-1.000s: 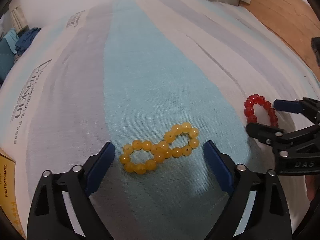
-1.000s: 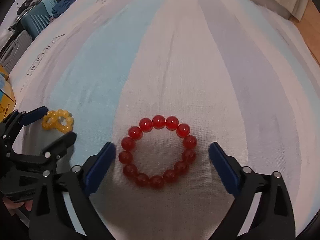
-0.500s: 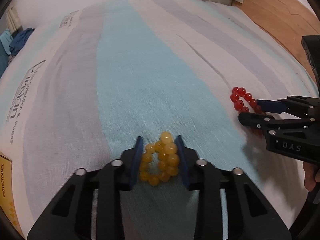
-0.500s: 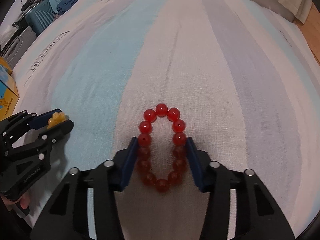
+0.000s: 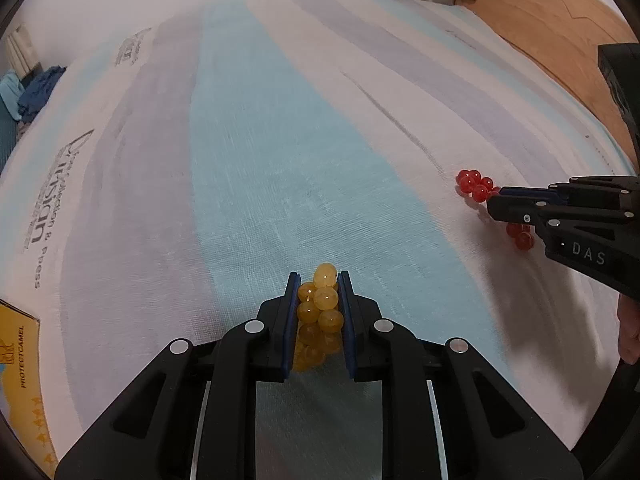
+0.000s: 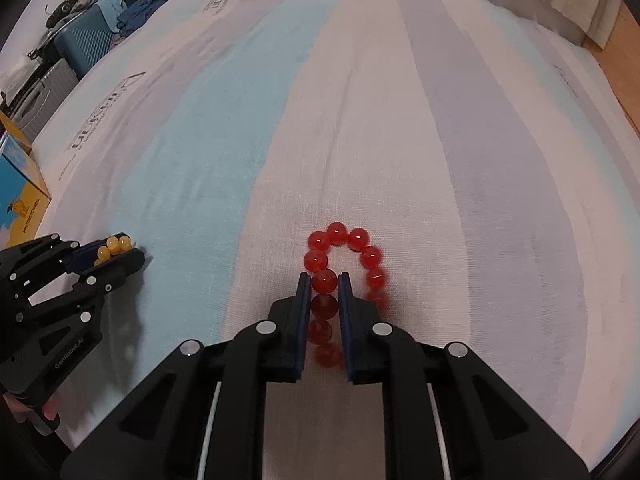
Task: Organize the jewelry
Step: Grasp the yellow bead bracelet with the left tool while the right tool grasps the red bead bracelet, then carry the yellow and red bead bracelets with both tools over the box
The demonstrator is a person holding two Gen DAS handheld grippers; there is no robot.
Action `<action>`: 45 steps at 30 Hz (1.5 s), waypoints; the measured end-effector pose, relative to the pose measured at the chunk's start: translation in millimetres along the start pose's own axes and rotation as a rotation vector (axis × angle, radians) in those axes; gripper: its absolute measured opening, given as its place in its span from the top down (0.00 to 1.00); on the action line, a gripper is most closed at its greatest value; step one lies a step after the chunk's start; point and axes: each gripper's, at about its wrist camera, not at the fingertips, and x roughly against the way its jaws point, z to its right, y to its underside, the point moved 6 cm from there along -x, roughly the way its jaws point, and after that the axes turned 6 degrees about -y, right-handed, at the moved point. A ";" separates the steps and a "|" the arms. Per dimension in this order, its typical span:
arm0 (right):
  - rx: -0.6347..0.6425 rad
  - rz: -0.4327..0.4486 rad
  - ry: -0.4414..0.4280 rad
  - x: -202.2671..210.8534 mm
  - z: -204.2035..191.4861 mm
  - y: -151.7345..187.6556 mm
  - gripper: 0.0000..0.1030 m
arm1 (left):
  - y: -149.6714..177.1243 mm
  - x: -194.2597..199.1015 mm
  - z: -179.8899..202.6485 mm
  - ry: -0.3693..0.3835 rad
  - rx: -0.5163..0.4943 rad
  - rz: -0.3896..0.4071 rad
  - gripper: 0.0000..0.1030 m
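My left gripper [image 5: 318,284] is shut on the yellow bead bracelet [image 5: 320,304], bunched between its blue pads above the striped bed cover [image 5: 260,160]. My right gripper [image 6: 323,282] is shut on one side of the red bead bracelet [image 6: 340,240]; the other side of the loop hangs free to the right of the fingers. In the left wrist view the right gripper [image 5: 496,200] shows at the right with red beads [image 5: 472,184] sticking out. In the right wrist view the left gripper [image 6: 132,254] shows at the lower left with yellow beads [image 6: 114,246].
A yellow and blue cardboard box [image 6: 20,192] stands at the left edge of the bed and also shows in the left wrist view [image 5: 20,360]. A blue suitcase [image 6: 80,44] with clothes is beyond the far left corner. Wood floor [image 5: 560,32] lies to the right.
Both grippers closed from wide open onto their bracelets. The yellow bracelet was squeezed into a bunch, the red loop was narrowed and is now held by one side. Both seem lifted.
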 end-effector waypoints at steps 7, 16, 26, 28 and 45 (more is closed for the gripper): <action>0.003 0.022 -0.001 15.9 -0.8 -2.5 0.88 | -5.0 15.3 -2.4 -0.012 0.008 -0.001 0.83; 0.007 0.060 0.000 41.6 -7.5 -10.3 0.88 | -14.0 41.0 -4.7 -0.030 0.010 0.027 0.83; 0.018 0.115 -0.007 75.0 -19.2 -13.3 0.88 | -18.4 76.5 -12.7 -0.056 0.034 0.058 0.83; 0.020 0.128 -0.011 82.6 -23.5 -14.3 0.88 | -19.3 86.3 -16.3 -0.066 0.037 0.068 0.83; 0.096 0.222 -0.043 152.4 -94.6 -32.6 0.88 | -11.4 174.5 -68.6 -0.141 0.104 0.135 0.83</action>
